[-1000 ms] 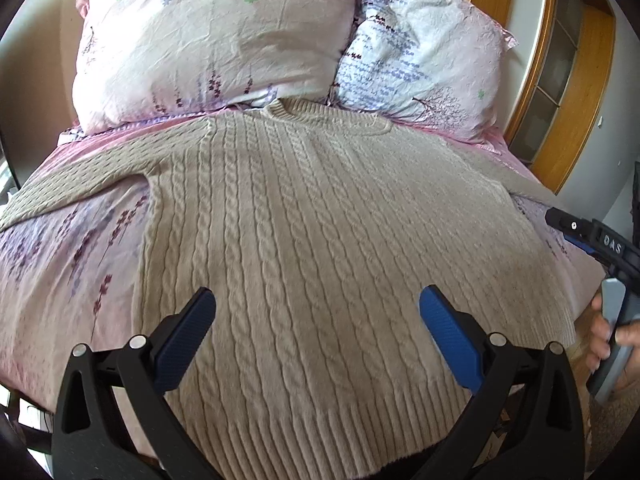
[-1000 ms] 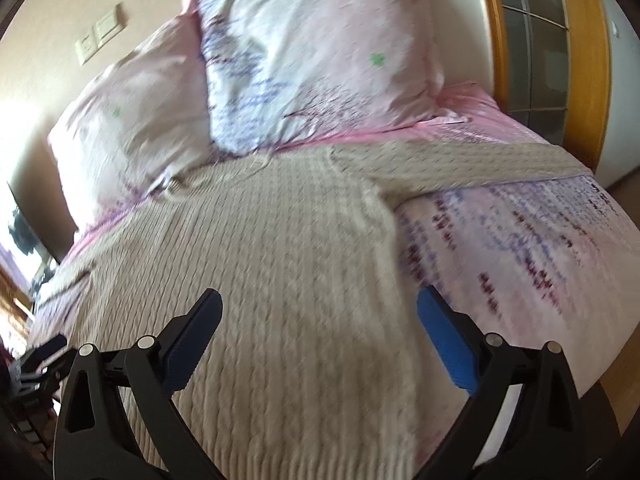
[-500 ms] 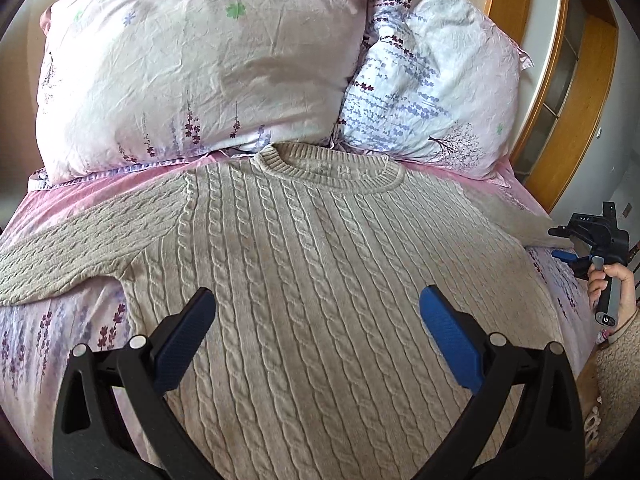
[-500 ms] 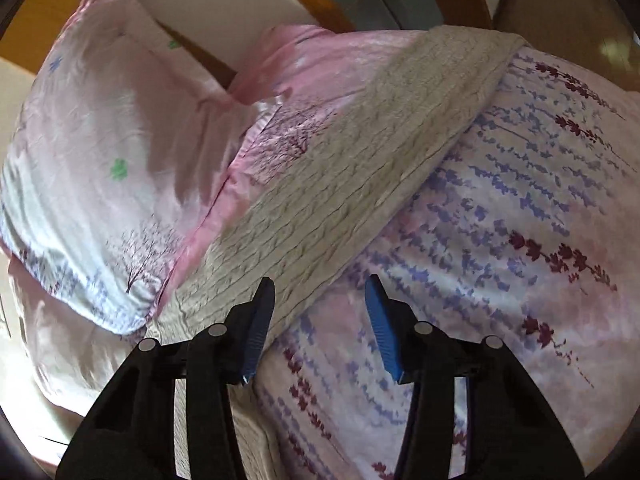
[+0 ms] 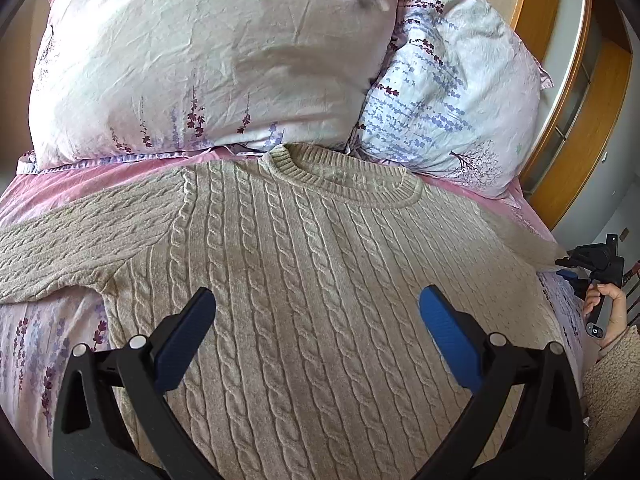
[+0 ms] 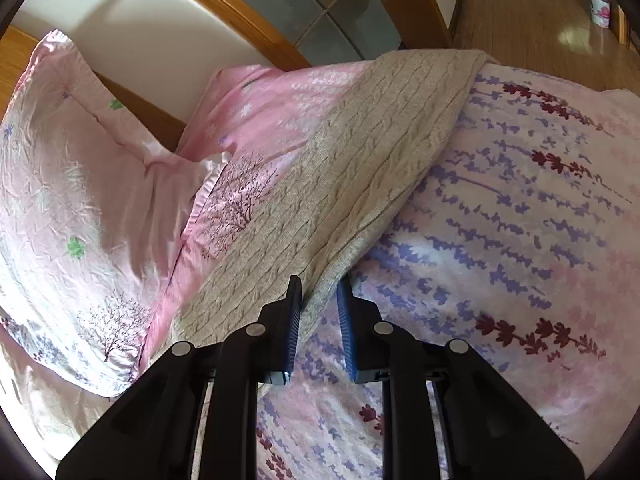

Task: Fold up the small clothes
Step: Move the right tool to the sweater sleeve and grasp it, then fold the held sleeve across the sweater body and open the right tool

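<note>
A beige cable-knit sweater [image 5: 320, 264] lies flat, front up, on the bed, collar toward the pillows, both sleeves spread out sideways. My left gripper [image 5: 316, 316] is wide open and empty, hovering over the sweater's chest. My right gripper [image 6: 319, 300] has its blue pads nearly together around the lower edge of the sweater's right sleeve [image 6: 380, 152], pinching the knit. The right gripper also shows in the left wrist view [image 5: 592, 268], held by a hand at the sleeve's end.
Two floral pillows [image 5: 208, 64] stand behind the collar. The floral bedcover [image 6: 520, 240] surrounds the sweater. A wooden headboard and glazed panel [image 6: 280, 12] stand behind, with wooden floor [image 6: 540, 12] beside the bed.
My right gripper has moved onto the right sleeve and closed its jaws on the sleeve's edge. My left gripper has moved up the sweater toward the collar, still open.
</note>
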### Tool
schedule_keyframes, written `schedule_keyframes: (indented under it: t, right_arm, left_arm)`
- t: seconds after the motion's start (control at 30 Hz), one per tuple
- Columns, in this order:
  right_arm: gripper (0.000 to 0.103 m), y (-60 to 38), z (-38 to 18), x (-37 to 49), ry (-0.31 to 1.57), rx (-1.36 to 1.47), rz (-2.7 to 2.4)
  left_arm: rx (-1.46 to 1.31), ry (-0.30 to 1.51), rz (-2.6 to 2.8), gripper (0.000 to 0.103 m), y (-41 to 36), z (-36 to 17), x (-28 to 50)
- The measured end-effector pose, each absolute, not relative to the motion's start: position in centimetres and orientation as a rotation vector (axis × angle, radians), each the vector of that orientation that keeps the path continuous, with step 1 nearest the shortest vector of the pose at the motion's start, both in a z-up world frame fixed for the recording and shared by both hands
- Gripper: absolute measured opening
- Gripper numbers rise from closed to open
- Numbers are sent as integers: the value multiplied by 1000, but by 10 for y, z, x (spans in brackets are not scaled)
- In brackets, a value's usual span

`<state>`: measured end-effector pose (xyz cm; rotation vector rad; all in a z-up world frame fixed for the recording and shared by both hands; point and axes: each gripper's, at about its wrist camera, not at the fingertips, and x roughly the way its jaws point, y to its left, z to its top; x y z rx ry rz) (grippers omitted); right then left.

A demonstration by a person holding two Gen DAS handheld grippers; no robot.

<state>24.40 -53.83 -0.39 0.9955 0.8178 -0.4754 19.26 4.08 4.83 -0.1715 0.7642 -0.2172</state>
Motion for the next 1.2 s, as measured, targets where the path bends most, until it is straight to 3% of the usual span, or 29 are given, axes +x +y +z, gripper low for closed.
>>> schedule_keyframes:
  t: [0.1, 0.17, 0.53, 0.63, 0.87, 0.93, 0.97, 1.0, 1.03, 1.2]
  right_arm:
    - [19, -537, 0, 245, 816, 947, -509]
    - [11, -535, 3, 251, 802, 892, -527]
    - [10, -410, 98, 257, 608, 597, -57]
    - [10, -354, 92, 264, 672, 525, 123]
    - [11, -285, 18, 277, 978, 478, 249]
    - [14, -299, 19, 274, 968, 577, 259]
    - [20, -307, 23, 275, 958, 618, 254]
    - [33, -314, 28, 278, 945, 653, 229]
    - [37, -325, 30, 277, 925, 681, 196]
    - [38, -369, 30, 283, 899, 810, 57]
  left_arm:
    - [-181, 765, -221, 101, 43, 48, 195]
    - [-189, 769, -220, 101, 45, 47, 196]
    - [-230, 755, -210, 101, 59, 47, 197]
    - [-221, 745, -221, 101, 55, 47, 194]
    - [-208, 733, -270, 101, 47, 48, 190]
    - [-206, 723, -285, 101, 47, 50, 187]
    - [-204, 718, -290, 101, 48, 50, 187]
    - [-204, 716, -295, 101, 48, 51, 187]
    - [-210, 716, -298, 101, 49, 51, 187]
    - [-295, 732, -319, 101, 61, 49, 190]
